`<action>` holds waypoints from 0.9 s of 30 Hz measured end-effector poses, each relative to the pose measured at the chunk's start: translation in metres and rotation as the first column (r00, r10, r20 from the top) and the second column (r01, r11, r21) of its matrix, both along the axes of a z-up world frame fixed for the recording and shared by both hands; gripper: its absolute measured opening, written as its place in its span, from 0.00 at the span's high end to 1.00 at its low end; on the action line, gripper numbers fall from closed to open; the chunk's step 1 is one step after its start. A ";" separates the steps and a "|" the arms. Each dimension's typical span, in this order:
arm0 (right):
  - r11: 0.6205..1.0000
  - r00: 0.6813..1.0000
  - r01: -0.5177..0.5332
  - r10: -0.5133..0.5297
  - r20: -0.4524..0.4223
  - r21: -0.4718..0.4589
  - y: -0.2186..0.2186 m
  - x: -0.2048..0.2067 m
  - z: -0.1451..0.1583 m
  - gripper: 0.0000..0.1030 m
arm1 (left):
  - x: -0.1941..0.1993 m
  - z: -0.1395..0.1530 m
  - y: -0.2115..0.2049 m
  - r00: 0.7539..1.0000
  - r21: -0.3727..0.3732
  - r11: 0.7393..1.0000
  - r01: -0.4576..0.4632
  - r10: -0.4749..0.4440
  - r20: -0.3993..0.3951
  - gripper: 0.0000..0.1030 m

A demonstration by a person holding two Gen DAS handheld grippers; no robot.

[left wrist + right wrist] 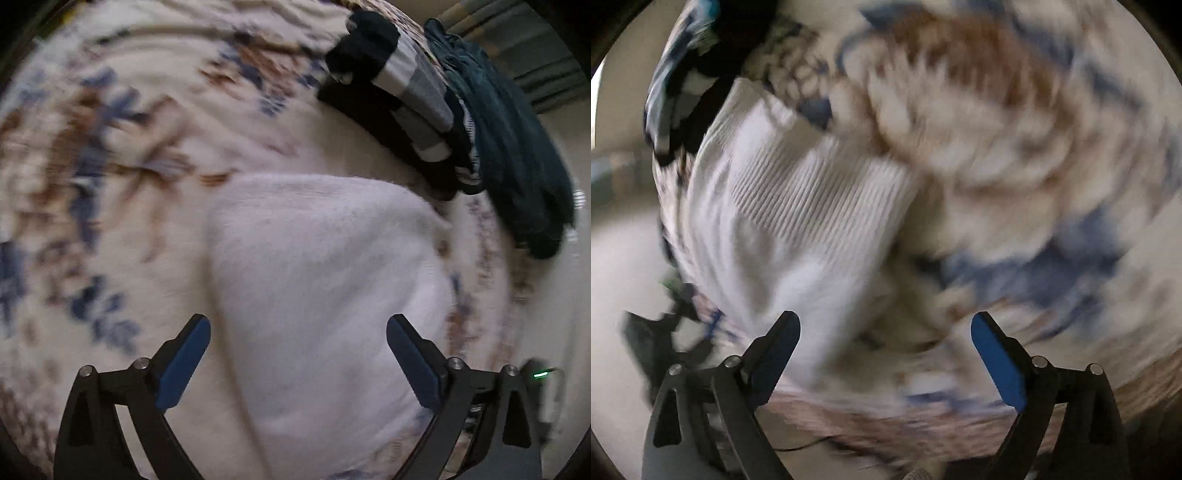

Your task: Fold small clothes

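sock (325,280) on bedspread (110,166) | folded pile (424,107) behind it, at bedspread's edge

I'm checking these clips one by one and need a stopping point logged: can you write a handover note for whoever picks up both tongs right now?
Left tongs: open, nothing between the pads, pointing down over the white sock.
Right tongs: open, empty; the same white sock lies just off their left finger.
Things: the sock lies on the floral blanket, apparently folded over. Beyond it lie a black-and-grey striped piece and a dark teal garment.
Done: white sock released on the blanket.
Left: check the sock's fold, then take the next piece; both views are blurred, so confirm first.
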State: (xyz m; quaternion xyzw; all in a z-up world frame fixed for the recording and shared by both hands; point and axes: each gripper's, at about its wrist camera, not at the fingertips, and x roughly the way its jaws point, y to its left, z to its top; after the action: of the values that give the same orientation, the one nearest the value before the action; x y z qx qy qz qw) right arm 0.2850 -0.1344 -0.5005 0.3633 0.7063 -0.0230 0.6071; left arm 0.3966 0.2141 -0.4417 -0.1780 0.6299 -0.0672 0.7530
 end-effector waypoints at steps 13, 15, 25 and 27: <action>0.930 0.906 -0.341 0.364 0.217 -0.138 0.019 0.129 0.003 0.00 | -0.037 -0.024 -0.025 0.999 0.107 0.994 -0.022 0.026 -0.042 0.05; 0.915 0.886 -0.396 0.404 0.227 -0.082 0.025 0.148 -0.017 0.00 | -0.039 -0.030 -0.027 0.998 0.099 0.995 -0.027 0.032 -0.048 0.05; 0.824 0.842 -0.531 0.486 0.234 0.201 0.054 0.202 -0.088 0.00 | -0.035 -0.061 -0.013 0.990 -0.125 0.985 -0.121 0.109 -0.093 0.05; 0.813 0.846 -0.528 0.477 0.237 0.246 0.052 0.205 -0.092 0.00 | -0.034 -0.064 -0.007 0.990 -0.192 0.973 -0.132 0.119 -0.077 0.05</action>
State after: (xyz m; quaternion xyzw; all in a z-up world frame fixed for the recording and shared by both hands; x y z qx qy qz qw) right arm 0.4904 -0.0823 -0.5930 0.2520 0.7199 0.2765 0.5846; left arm 0.3626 0.2067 -0.5059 -0.2930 0.6317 -0.0754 0.7138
